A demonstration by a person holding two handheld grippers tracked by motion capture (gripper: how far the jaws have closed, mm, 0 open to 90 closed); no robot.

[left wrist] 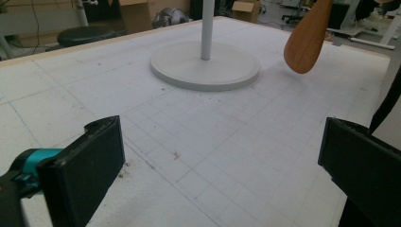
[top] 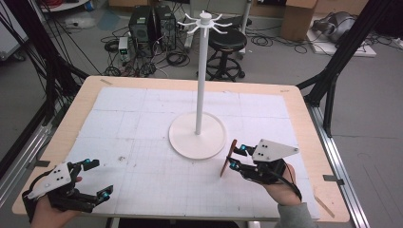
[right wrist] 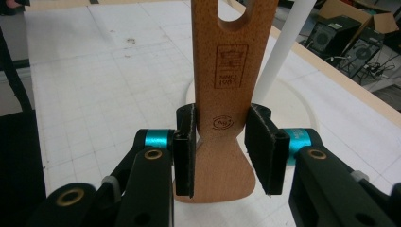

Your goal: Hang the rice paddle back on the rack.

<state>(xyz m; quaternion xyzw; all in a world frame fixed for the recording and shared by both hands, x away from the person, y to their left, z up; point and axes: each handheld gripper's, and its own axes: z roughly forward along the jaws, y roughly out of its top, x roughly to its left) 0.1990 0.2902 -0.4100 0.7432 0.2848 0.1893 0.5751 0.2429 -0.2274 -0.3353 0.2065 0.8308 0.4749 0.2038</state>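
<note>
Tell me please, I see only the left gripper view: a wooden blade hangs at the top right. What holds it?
Observer: The right gripper holds it. It is a wooden spatula, clamped at its narrow neck.
Operator: Has the handle a hole?
Observer: Yes, a hole in the handle, above a burned stamp.
Operator: What is on top of the white pole?
Observer: A ring of white hooks crowns the stand.

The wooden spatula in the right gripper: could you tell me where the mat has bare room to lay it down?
Free: the mat between the left gripper and the stand's base, and its far-left part. Tighter: the strip between the base and the right gripper holding the wooden spatula.
</note>
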